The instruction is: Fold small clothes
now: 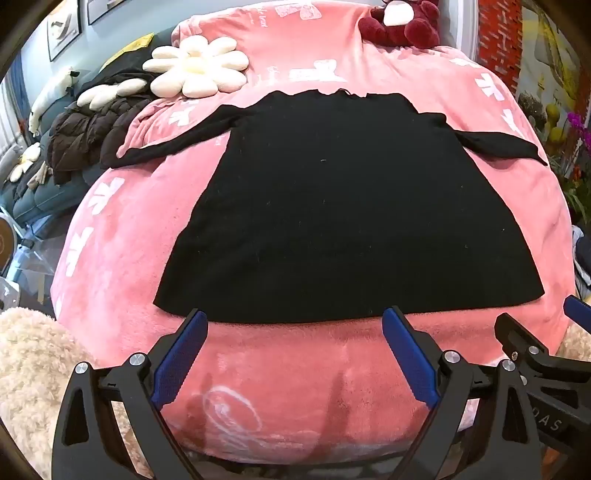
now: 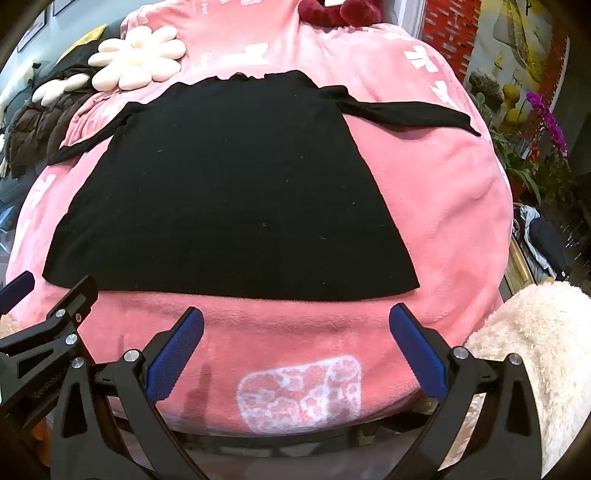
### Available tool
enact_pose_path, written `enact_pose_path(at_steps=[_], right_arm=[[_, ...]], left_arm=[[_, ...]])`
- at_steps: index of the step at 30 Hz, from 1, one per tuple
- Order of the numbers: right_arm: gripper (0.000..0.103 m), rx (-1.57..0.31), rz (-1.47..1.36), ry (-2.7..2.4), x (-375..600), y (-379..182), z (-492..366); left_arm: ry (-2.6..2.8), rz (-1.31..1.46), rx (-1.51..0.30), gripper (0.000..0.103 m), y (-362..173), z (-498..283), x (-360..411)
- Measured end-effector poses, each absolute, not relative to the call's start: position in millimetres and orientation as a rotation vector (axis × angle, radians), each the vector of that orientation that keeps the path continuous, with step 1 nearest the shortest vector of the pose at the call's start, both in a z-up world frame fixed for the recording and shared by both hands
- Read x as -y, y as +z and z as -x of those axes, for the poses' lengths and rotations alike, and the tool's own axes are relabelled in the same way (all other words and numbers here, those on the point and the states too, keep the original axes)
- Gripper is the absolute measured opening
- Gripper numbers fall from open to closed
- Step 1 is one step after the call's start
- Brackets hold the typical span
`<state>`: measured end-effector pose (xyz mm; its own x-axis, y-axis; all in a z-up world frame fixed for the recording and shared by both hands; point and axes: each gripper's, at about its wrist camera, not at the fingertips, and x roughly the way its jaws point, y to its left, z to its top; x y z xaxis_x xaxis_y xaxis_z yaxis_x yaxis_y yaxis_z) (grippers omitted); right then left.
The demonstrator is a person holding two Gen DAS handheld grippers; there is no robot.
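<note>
Black top [image 1: 347, 221] flat on pink blanket [image 1: 122, 236], sleeves out. L gripper [image 1: 295, 325] and R gripper [image 2: 295, 321] both spread wide, empty, near hem, not touching.

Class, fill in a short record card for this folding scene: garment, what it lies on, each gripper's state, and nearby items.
garment: black long-sleeved top, spread flat, sleeves out to both sides, hem nearest the grippers
surface: pink blanket with white prints
left gripper: open, holding nothing, just short of the hem
right gripper: open, holding nothing, just short of the hem
nearby: white flower cushion beyond the left sleeve; dark red plush toy at the far end; dark jacket to the far left
fold progress: none visible yet
</note>
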<state>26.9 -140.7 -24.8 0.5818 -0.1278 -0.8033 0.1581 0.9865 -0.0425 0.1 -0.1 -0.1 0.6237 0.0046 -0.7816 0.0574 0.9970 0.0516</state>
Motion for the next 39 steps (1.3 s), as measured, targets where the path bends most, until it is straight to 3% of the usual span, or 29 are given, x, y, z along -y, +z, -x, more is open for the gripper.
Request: enact_pose_path(at_steps=[39], right_arm=[[0.098,-0.948,-0.028,-0.169,140,-29,-28]], left_arm=[[-0.029,-0.076,-0.921,0.092,-4,-1,-6]])
